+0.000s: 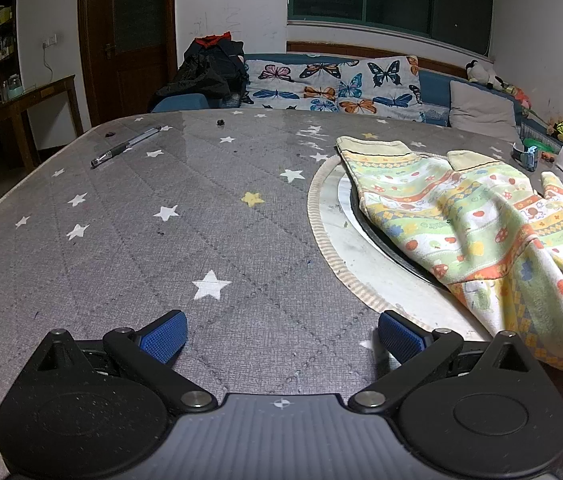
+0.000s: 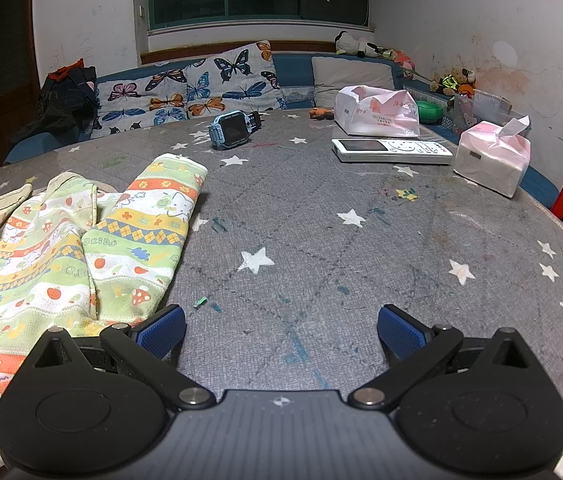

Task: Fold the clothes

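Observation:
A child's patterned garment, green, yellow and orange with mushrooms and apples, lies loosely spread on the grey star-print table cover. In the left wrist view it lies to the right, partly over a round inset. In the right wrist view the garment lies to the left, its legs or sleeves pointing away. My left gripper is open and empty, low over the cover, left of the garment. My right gripper is open and empty, just right of the garment's near edge.
A pen lies far left on the table. A blue watch, a white remote, a tissue pack and a white bag sit at the far right. A round ring-edged inset lies under the garment. A sofa stands behind.

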Motion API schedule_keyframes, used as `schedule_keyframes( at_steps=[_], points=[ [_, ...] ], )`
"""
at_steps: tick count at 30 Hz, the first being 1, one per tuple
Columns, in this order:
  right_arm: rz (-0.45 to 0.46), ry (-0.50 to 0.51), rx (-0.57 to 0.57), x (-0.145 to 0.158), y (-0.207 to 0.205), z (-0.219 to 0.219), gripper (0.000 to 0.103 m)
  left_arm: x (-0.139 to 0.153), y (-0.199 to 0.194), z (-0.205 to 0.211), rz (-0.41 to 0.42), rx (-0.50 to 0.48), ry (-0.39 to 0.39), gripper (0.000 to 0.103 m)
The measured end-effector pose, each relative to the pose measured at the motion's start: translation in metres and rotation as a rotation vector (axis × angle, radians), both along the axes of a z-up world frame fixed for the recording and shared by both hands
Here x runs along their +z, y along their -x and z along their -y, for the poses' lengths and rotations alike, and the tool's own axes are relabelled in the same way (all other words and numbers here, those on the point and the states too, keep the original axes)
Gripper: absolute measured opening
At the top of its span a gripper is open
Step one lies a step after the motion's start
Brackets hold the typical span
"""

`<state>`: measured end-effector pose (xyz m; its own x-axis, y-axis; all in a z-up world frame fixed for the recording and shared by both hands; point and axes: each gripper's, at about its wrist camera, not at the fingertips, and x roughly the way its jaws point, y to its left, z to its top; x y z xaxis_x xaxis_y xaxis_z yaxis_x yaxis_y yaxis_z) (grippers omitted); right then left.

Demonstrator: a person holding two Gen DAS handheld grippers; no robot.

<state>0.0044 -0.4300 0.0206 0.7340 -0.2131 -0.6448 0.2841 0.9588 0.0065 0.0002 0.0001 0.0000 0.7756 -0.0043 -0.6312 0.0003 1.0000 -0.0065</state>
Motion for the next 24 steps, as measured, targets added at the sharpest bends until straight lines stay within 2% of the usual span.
schedule_keyframes(
  at_steps=[18, 24],
  points=[
    [-0.01, 0.004, 0.007, 0.002, 0.005, -0.006, 0.103, 0.0, -0.005, 0.0, -0.037, 0.029, 0.0, 0.103],
    [-0.01, 0.014, 0.053, 0.007, 0.017, -0.015, 0.103, 0.004, 0.001, 0.006, -0.052, 0.017, 0.006, 0.103]
  ],
)
